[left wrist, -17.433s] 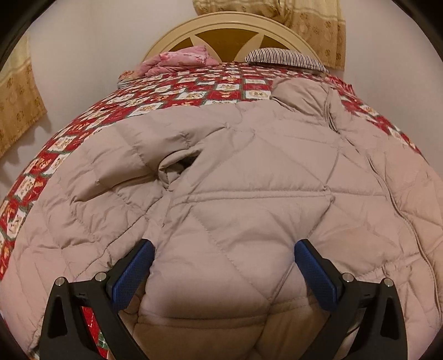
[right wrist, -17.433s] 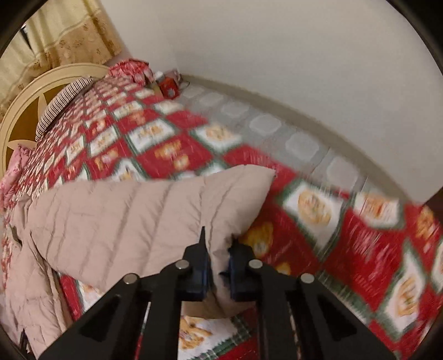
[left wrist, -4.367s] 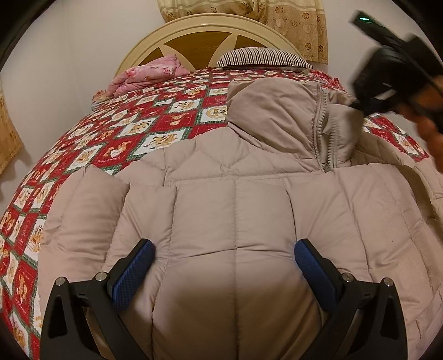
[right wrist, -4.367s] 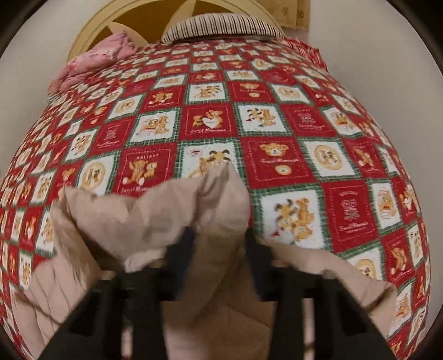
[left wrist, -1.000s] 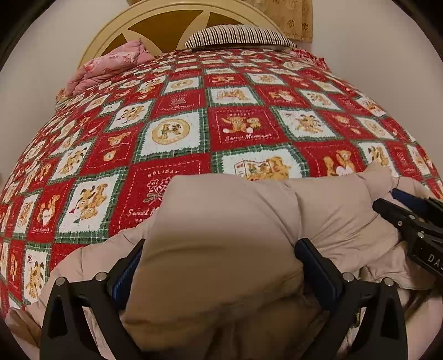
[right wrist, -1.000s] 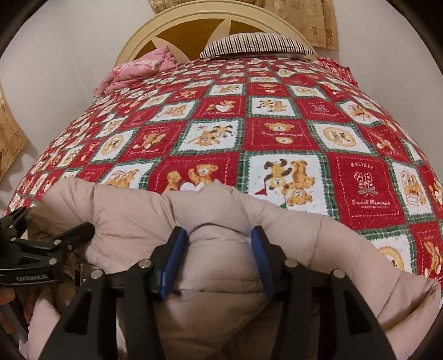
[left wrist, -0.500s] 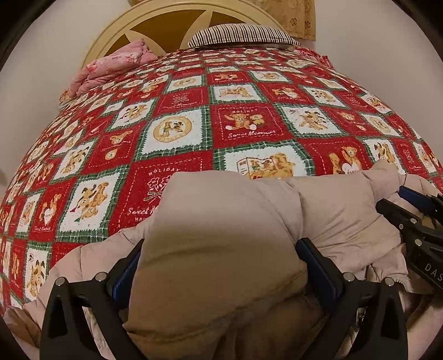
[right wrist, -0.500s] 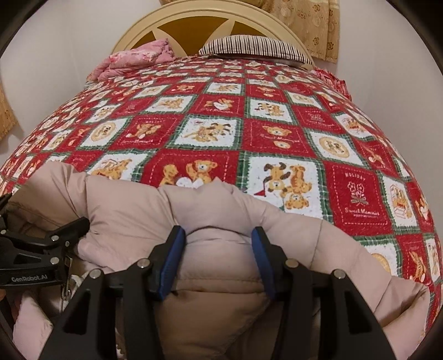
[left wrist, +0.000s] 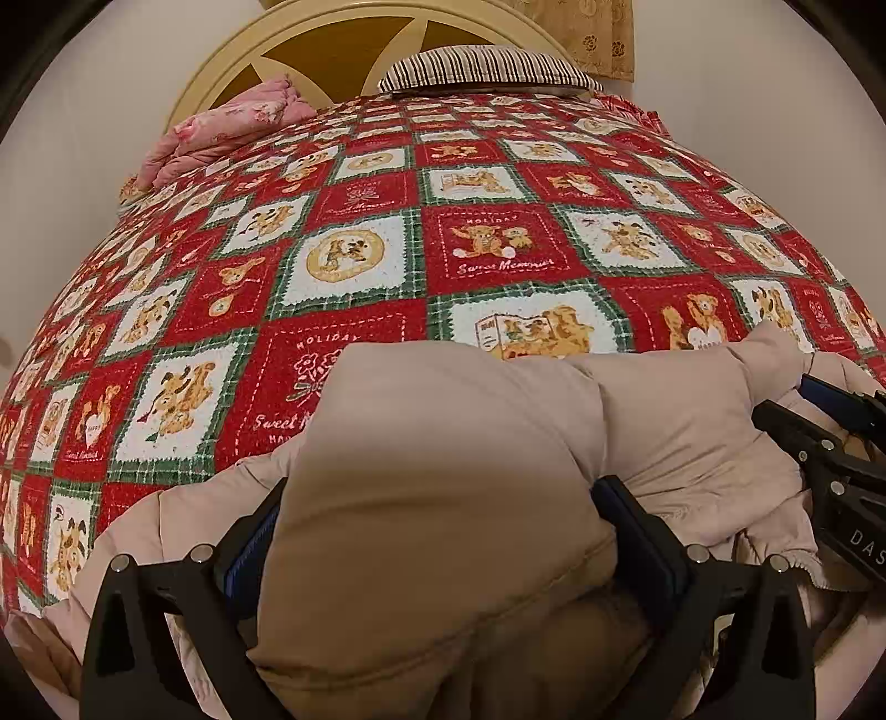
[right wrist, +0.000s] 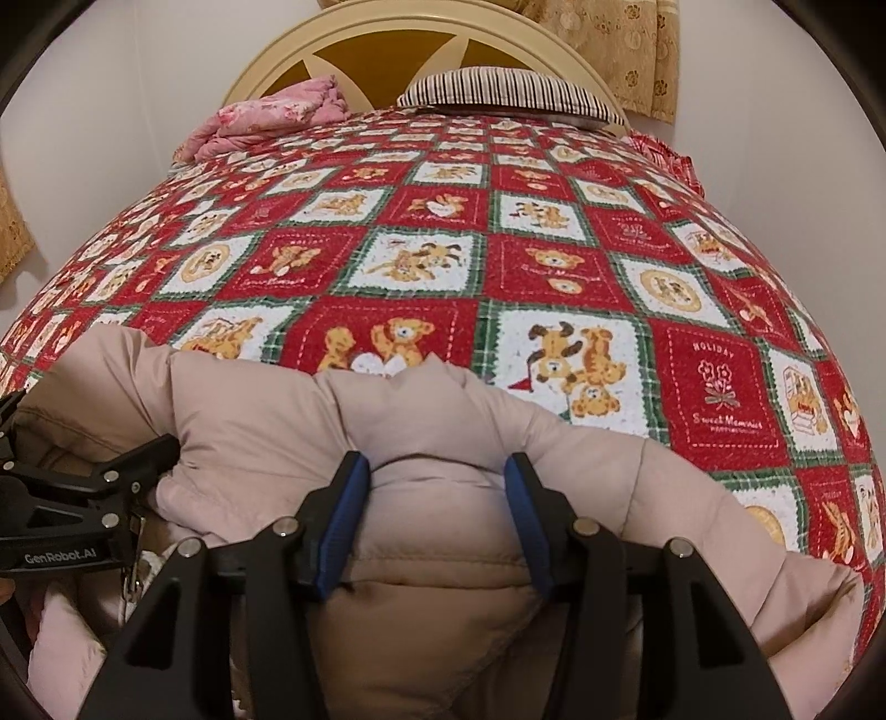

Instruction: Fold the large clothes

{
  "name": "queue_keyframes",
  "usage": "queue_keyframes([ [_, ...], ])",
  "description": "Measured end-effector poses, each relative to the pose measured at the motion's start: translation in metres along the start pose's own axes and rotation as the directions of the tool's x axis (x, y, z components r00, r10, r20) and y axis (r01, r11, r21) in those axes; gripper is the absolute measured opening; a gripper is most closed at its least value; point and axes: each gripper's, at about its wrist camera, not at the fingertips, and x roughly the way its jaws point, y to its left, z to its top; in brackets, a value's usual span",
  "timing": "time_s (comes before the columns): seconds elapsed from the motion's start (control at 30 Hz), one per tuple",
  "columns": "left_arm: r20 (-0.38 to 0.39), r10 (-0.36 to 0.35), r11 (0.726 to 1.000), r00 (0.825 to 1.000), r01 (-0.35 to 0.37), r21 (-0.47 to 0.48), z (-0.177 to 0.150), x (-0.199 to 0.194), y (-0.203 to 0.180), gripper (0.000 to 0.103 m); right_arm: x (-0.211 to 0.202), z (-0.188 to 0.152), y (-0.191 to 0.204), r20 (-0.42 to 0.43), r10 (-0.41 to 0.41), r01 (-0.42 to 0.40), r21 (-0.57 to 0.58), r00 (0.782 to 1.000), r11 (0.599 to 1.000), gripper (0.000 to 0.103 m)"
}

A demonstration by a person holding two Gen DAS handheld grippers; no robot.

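Your left gripper (left wrist: 440,531) is clamped on a thick bunched fold of the beige puffy coat (left wrist: 443,443); both blue pads press into the padding, so the jaws stand wide but loaded. Your right gripper (right wrist: 437,509) pinches another bulge of the same coat (right wrist: 437,531), its pads set closer together, with fabric swelling up between them.

Around you, the bed carries a red, white and green bear-print quilt (left wrist: 498,243) that fills the view from 9 o'clock round to 3 o'clock. At 12 o'clock, against the cream headboard (left wrist: 332,44), lies a striped pillow (left wrist: 487,66); at 11 o'clock a folded pink blanket (left wrist: 221,127) sits near the quilt's far edge. A yellow patterned curtain (right wrist: 620,50) hangs at 1 o'clock in the right wrist view, beside the plain wall.

In the left wrist view, the right gripper (left wrist: 830,432) enters at 3 o'clock, lying across the coat's folded edge. In the right wrist view, the left gripper (right wrist: 83,498) shows at 9 o'clock, its black frame resting on the coat. Each tool sits just beside the other along the same edge.

The coat is heaped at the near end of the bed, at 6 o'clock in both views, doubled over on itself. Its far folded edge runs across just beyond your fingertips, and open quilt lies past it. The coat's bulk hides the near part of the quilt and most of each gripper's inner faces.
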Motion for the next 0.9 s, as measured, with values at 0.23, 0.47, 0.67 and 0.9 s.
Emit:
queue_keyframes([
  [0.23, 0.002, 0.021, 1.000, 1.000, -0.021, -0.010, 0.008, -0.023, 0.008, 0.102, -0.004, 0.003, 0.002, -0.032, -0.030, 0.030, -0.027, 0.999, 0.999, 0.061],
  [0.47, 0.236, -0.088, 0.996, 0.968, 0.086, 0.016, -0.043, -0.194, 0.056, 0.102, -0.130, -0.034, -0.037, 0.018, 0.043, -0.043, -0.003, 0.999, 0.999, 0.088],
  [0.67, 0.249, -0.145, 0.988, 0.958, 0.127, 0.086, -0.184, -0.295, 0.100, 0.102, -0.240, -0.140, -0.084, -0.005, 0.078, -0.078, 0.060, 0.997, 0.995, 0.093],
  [0.9, 0.153, -0.100, 0.995, 0.983, 0.102, -0.010, -0.326, -0.311, 0.136, 0.102, -0.315, -0.248, -0.125, 0.018, 0.023, -0.026, 0.211, 1.000, 0.977, 0.096],
])
